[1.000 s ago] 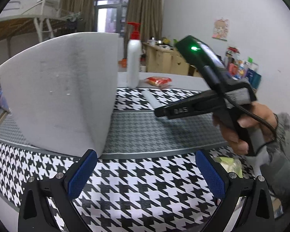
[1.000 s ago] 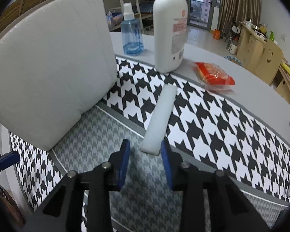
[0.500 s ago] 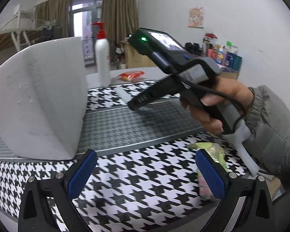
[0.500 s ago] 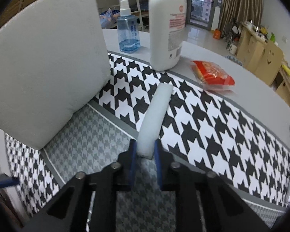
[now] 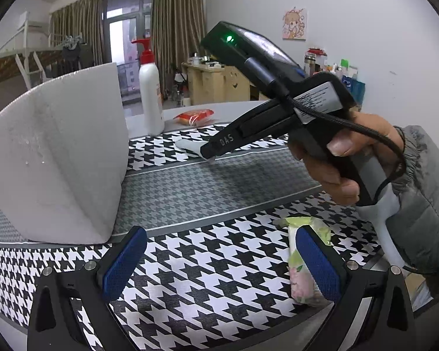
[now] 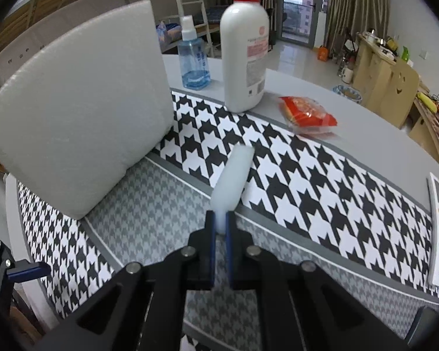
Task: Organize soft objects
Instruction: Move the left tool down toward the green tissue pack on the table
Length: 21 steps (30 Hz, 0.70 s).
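My right gripper is shut on the near end of a narrow white foam strip, squeezing it thin; the strip's far end tilts up over the houndstooth cloth. From the left wrist view the same strip pokes out of the right gripper's tip, held by a hand. A big white foam block stands upright at the left, also seen as the foam block. My left gripper is open and holds nothing. A soft green tissue pack lies just behind its right finger.
A white pump bottle, a blue spray bottle and a red snack packet stand at the table's far side. A white remote lies at the right edge. The houndstooth table runner covers the round grey table.
The right jaws closed on the foam strip's near end and lifted it off the cloth. The left view swung right, bringing the green tissue pack into sight.
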{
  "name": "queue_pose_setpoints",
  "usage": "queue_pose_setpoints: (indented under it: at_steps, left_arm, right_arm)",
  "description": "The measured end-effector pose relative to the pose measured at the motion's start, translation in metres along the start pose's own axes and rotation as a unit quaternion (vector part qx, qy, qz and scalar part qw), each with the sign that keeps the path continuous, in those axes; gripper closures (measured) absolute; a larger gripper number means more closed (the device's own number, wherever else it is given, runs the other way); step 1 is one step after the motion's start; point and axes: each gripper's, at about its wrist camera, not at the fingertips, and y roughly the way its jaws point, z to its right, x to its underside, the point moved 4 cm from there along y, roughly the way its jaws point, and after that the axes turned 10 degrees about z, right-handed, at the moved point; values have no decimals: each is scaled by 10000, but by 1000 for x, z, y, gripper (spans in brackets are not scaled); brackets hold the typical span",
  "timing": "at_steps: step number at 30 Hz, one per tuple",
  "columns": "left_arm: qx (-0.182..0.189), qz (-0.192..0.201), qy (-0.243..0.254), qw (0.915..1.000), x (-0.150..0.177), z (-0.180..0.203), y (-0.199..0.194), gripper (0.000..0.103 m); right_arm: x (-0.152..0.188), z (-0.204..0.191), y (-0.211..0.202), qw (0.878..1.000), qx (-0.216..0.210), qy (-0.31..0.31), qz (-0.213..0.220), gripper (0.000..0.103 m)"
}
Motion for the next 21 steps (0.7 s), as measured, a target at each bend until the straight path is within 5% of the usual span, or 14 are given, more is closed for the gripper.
queue_pose_setpoints:
  at_steps: [21]
  left_arm:
    - [170,82,179,9997,-6,34,-8,1]
  right_arm:
    - [24,15,-69,9987,378,188,282,95]
